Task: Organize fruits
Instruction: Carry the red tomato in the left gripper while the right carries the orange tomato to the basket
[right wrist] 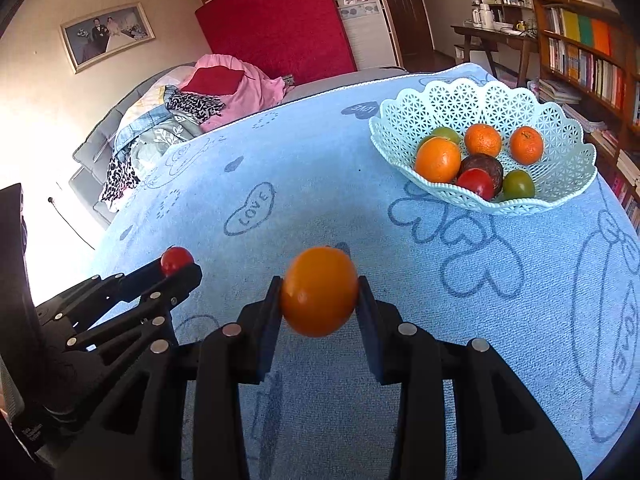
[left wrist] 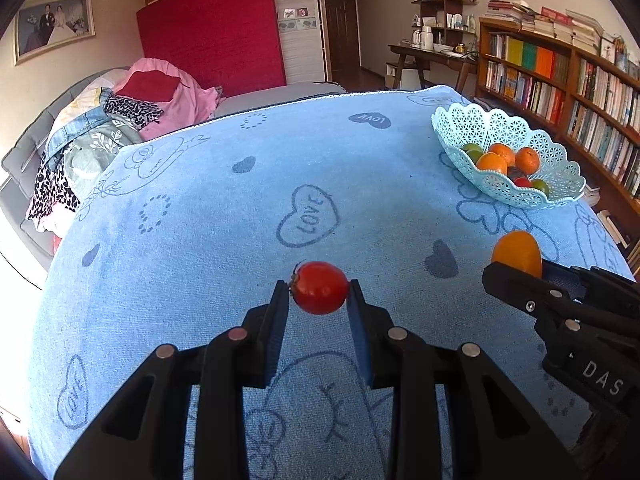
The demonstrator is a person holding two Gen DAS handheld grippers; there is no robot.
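Fruits: seven in basket (right wrist: 568,168), maybe; two gripped.

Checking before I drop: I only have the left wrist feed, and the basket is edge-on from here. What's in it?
Observer: From the right wrist view, the basket holds three oranges, two green fruits, a red one and a dark fruit in the middle.
Operator: Any free space for two more?
Observer: Yes, the right half of the basket floor looks bare past the far orange.
Operator: I only see the top of what the right gripper has. Is it seated?
Observer: The right gripper has the orange fruit clamped about mid-body between both pads, clear of the blue cloth.
Operator: And mine?
Observer: The left gripper shows side-on there, with the red tomato at its tips.
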